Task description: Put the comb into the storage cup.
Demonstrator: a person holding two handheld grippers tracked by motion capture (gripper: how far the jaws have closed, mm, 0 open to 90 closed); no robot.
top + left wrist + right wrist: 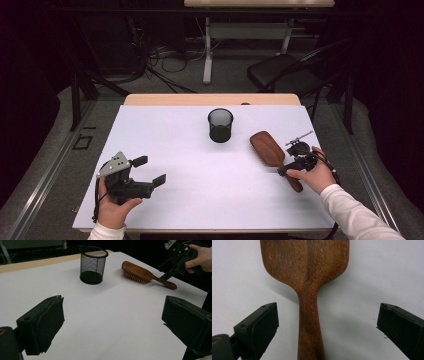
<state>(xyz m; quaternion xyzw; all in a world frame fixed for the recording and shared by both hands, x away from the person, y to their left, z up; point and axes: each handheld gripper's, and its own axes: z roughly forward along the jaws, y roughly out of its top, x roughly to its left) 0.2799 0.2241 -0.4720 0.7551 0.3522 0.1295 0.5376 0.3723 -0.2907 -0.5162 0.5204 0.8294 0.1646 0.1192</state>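
Right gripper [327, 325] fingers [259, 325] wide apart, straddling hairbrush [308, 322] handle, untouched

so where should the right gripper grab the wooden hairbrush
Grip the hairbrush by its narrow handle, from above, jaws closing across its width. It lies bristles down, back up, and the open right gripper already straddles the handle, which is much slimmer than the head.
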